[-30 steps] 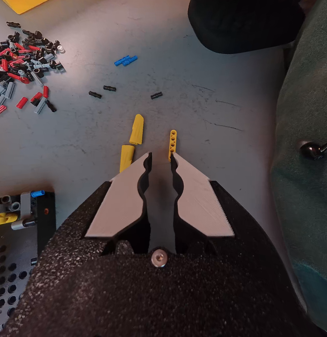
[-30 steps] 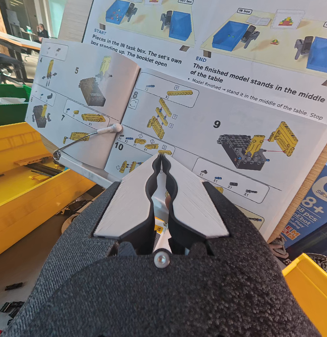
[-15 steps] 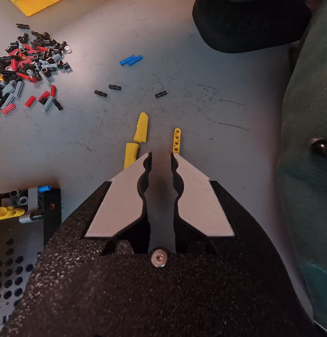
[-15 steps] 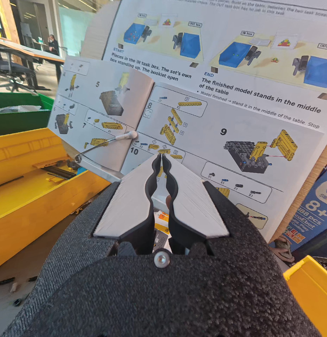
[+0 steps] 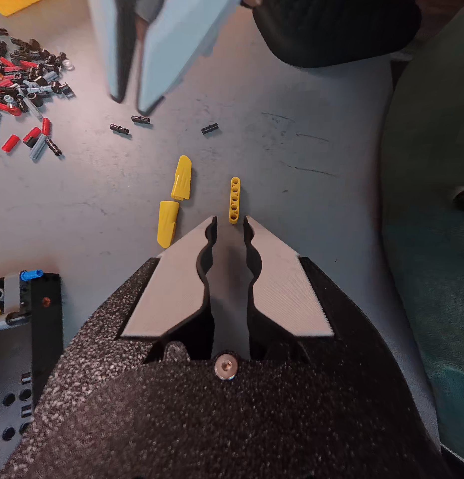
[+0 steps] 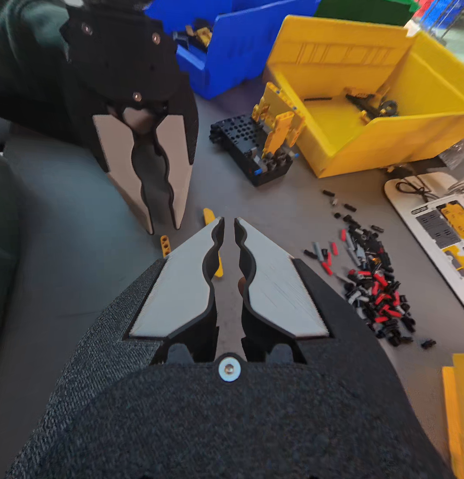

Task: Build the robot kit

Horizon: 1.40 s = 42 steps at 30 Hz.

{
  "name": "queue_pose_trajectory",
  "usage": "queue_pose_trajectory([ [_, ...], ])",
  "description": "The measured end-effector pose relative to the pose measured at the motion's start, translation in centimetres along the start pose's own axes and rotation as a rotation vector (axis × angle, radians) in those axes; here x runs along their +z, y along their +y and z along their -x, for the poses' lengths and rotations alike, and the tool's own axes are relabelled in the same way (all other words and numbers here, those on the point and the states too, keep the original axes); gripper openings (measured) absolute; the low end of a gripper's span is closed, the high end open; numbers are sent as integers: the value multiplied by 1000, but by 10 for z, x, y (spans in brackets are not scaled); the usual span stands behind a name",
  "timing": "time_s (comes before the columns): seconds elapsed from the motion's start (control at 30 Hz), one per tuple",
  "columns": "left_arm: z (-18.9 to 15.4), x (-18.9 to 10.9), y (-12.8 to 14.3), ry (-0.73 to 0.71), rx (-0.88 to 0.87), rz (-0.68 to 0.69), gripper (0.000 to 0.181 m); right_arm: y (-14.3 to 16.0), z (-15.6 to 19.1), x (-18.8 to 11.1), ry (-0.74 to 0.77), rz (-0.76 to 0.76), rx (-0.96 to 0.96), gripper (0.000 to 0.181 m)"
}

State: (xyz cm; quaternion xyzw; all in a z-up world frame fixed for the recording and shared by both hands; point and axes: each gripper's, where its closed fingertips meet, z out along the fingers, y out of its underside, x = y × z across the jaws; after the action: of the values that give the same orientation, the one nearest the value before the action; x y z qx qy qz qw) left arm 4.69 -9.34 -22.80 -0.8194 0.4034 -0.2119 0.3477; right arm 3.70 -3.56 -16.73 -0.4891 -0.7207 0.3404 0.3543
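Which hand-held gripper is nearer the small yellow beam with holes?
Left. The left hand-held gripper has its open tips just short of the yellow beam; the right hand-held gripper sits farther off, beyond the black pins.

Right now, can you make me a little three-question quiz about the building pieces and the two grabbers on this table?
1. True or false: the left gripper has its jaws clamped on the yellow beam with holes.
2. Which bin stands nearest the black and yellow model? A) yellow bin B) blue bin
3. Fill in: the loose pile of small pieces is mostly black, grey and ____.

Key: 1 false, the beam lies on the table just ahead of the open jaws. 2 A. 3 red.
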Motion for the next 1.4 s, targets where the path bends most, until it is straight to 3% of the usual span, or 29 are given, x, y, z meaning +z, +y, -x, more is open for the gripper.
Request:
queue_pose_trajectory([
  [0.17, -2, 7, 3, -1, 6, 19, 18, 36, 28, -4, -16, 100, 31, 6],
  [0.37, 0, 12, 5, -29, 25, 33, 6, 47, 40, 0, -50, 132, 68, 0],
  [0.7, 2, 13, 4, -38, 18, 26, 6, 60, 51, 10, -92, 224, 72, 0],
  [1.4, 2, 14, 5, -45, 25, 32, 6, 49, 58, 24, -156, 252, 33, 0],
])
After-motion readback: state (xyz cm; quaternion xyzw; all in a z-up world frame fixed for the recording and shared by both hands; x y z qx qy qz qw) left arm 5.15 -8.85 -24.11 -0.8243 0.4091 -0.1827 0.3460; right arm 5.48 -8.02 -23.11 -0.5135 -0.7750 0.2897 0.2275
